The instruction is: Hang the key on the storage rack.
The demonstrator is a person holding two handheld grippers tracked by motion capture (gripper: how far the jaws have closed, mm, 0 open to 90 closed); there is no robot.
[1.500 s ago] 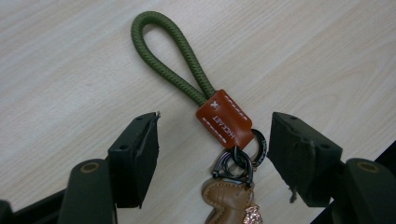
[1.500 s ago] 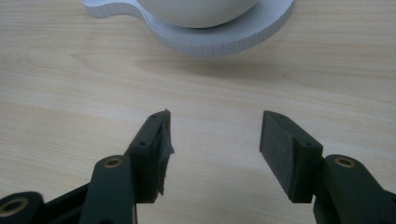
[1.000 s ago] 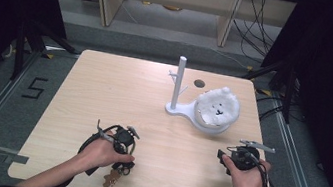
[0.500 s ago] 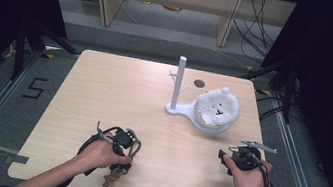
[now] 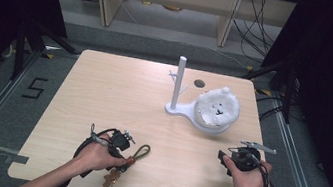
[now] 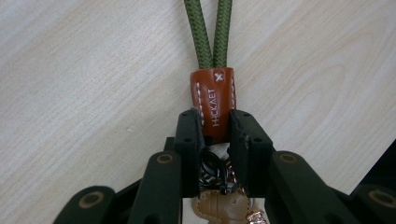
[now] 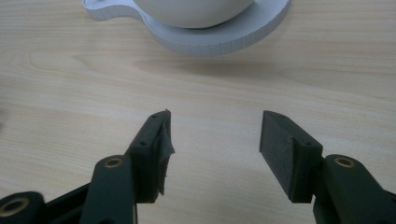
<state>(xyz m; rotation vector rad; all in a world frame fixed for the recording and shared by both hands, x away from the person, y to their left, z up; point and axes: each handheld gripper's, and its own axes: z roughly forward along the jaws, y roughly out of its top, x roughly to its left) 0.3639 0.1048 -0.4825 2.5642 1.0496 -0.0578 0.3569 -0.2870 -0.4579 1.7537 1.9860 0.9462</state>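
Keychain (image 6: pixel 214 102) in left tongs (image 6: pixel 215 128) near table (image 5: pixel 104 89) front edge.

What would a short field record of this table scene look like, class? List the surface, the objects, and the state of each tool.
surface: light wooden table
stand: white stand with upright post and side pegs, far right area
plush: white fluffy toy resting on the stand's round base
keychain: green cord loop with brown leather tab, near edge
left tool: shut on the leather tab
right tool: open, holding nothing, facing the stand's base
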